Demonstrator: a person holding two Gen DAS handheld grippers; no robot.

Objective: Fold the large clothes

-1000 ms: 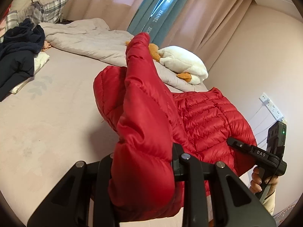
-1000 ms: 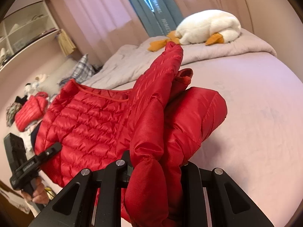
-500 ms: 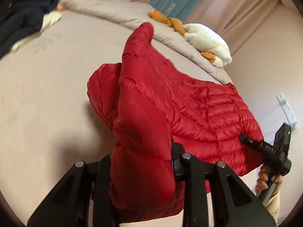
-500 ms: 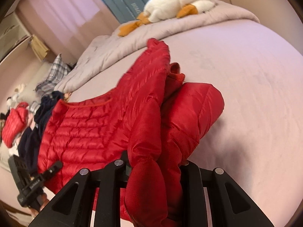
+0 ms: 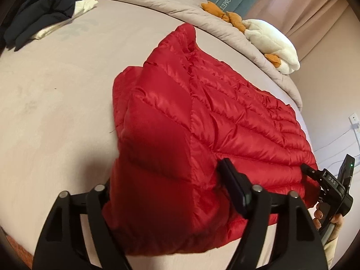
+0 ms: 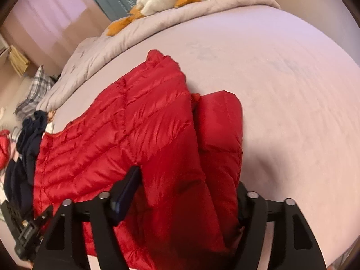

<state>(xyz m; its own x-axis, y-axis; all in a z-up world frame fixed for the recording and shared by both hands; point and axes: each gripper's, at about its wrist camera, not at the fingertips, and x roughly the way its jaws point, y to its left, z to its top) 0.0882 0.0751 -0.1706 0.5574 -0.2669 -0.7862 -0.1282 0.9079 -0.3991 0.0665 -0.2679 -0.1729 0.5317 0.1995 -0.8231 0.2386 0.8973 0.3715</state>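
Note:
A red quilted down jacket [image 5: 220, 121] lies spread on the bed, one sleeve folded over its body. It also shows in the right wrist view [image 6: 126, 135]. My left gripper [image 5: 166, 180] is open, its fingers [image 5: 231, 184] spread wide with the jacket's near edge bulging between them. My right gripper [image 6: 189, 189] is open too, its fingers [image 6: 126, 186] apart around the jacket's other near corner. The right gripper also shows in the left wrist view [image 5: 315, 173], at the jacket's right edge.
The bed sheet [image 5: 56, 103] is pale pink-grey. A rolled grey duvet [image 5: 162, 0] and a white plush goose [image 5: 270, 42] lie at the far side. Dark clothes [image 5: 42, 9] are piled at the far left. A wall with a socket [image 5: 353, 121] is at right.
Both grippers have lowered the lifted jacket onto the bed and opened. The fabric that was pinched upright now lies flat and spread.

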